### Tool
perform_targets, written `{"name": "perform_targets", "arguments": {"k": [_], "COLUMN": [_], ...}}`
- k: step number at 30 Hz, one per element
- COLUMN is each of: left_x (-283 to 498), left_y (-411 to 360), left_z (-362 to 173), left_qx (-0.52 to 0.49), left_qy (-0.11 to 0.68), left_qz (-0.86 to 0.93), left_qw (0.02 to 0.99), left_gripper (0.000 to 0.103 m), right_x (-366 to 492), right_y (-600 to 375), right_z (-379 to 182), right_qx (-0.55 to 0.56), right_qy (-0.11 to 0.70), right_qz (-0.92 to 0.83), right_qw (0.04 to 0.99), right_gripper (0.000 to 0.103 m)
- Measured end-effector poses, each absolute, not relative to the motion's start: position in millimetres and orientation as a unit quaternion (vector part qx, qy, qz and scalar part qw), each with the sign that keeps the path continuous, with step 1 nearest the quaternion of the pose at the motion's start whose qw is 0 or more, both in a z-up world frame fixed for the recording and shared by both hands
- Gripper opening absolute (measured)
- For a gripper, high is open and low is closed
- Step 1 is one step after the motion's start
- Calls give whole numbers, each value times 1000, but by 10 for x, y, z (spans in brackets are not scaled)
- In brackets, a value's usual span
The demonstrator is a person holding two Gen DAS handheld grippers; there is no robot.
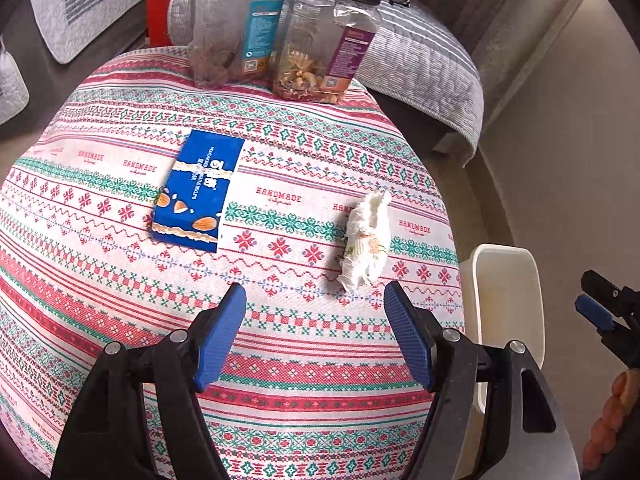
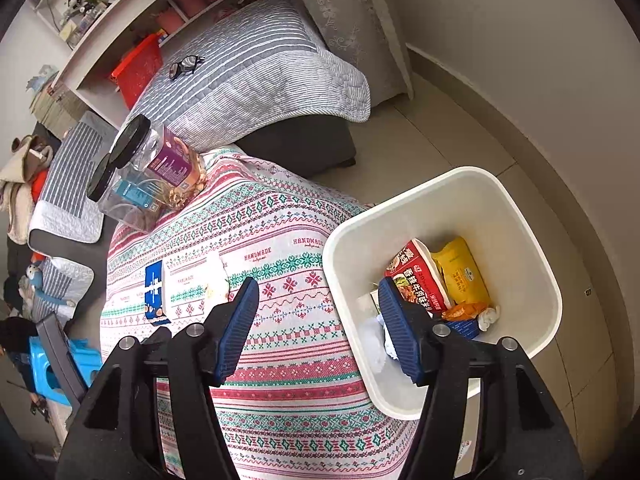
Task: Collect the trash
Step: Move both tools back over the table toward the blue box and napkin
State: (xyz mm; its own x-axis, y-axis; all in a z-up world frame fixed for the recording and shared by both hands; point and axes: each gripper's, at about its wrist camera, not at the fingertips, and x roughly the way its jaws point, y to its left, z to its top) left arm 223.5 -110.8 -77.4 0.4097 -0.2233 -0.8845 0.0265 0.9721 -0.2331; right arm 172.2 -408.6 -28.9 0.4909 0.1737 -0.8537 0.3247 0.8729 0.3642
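Both claws stand released, nothing between the blue ribbed pads. Left claw (image 1: 315, 334) hangs over the round surface (image 1: 120, 300) in its red-and-green patterned cloth; right claw (image 2: 318, 328) hangs at the surface's edge, its right pad over the white plastic bin (image 2: 516, 216).

Judging by the bin, collecting is well under way: a red noodle wrapper (image 2: 416, 276), a yellow packet (image 2: 460, 272) and crumpled paper already lie inside. What remains on the cloth is a crumpled white tissue wad (image 1: 368, 236), at about one o'clock just ahead of the left claw, and a flat blue biscuit box (image 1: 198, 192) at eleven o'clock, well apart from it.

The next move likely calls for the left claw to drop onto the wad and clench across its narrow width, then carry it toward three o'clock, where the bin sits below the surface edge.

Two clear plastic jars with black lids (image 1: 236, 24) stand at twelve o'clock at the far rim, apparently holding snacks rather than trash. Nothing blocks the wad; the right claw near the bin could crowd the drop.
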Motion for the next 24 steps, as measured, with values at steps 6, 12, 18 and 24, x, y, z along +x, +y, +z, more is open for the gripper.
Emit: {"name": "perform_targets", "arguments": {"k": [6,12,18,24], "left_x": [2471,2626,2816,2894], "left_y": [-668,-437,-375,-475], "left_z": [-727,-815,-998,-1191], "left_qx": [-56,-25,-9,7], "left_qy": [542,542,554,566], "left_qz": [-20,-5,0,-7], "left_qw": [838,840,833,824], "left_gripper": [79,81,84,84], "right_x": [1850,1991,2137,2332], "right_y": [-3591,-3210,-2903,-2647], "right_z": [-302,-383,-533,-735], "right_qx": [186,141,113,96], "right_qy": [520,534,551,569], "right_qz": [-3,17,28,40], "right_qw": [834,833,826,816], "right_gripper": [67,69,70,73]}}
